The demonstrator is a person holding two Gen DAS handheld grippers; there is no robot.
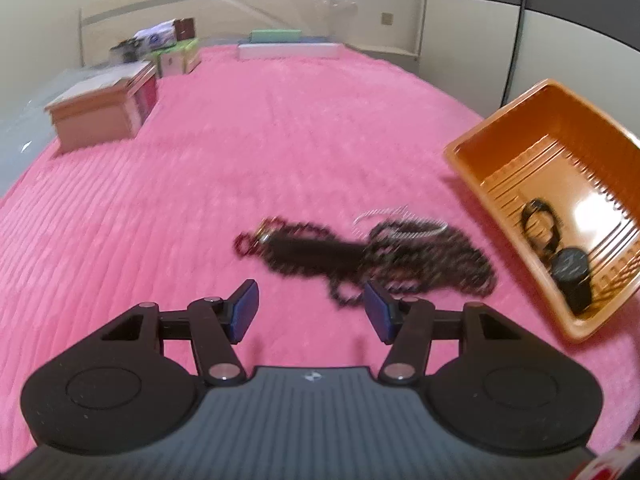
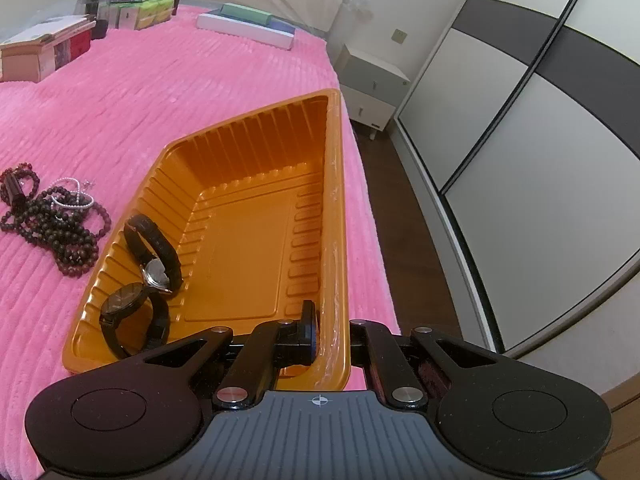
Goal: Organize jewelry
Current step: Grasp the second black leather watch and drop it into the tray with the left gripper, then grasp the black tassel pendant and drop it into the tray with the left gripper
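Note:
A tangle of dark bead necklaces with a black tassel and a silver bracelet lies on the pink bedspread. My left gripper stands open just short of the tangle, with nothing between its blue pads. To the right sits an orange plastic tray holding black-strapped watches. In the right wrist view the tray holds two watches, and the beads lie left of it. My right gripper is shut on the tray's near right rim, one finger inside the wall.
A wooden box and smaller boxes line the far left of the bed. Flat green and white boxes lie by the headboard. The bed's edge runs just right of the tray, with a bedside cabinet and wardrobe beyond.

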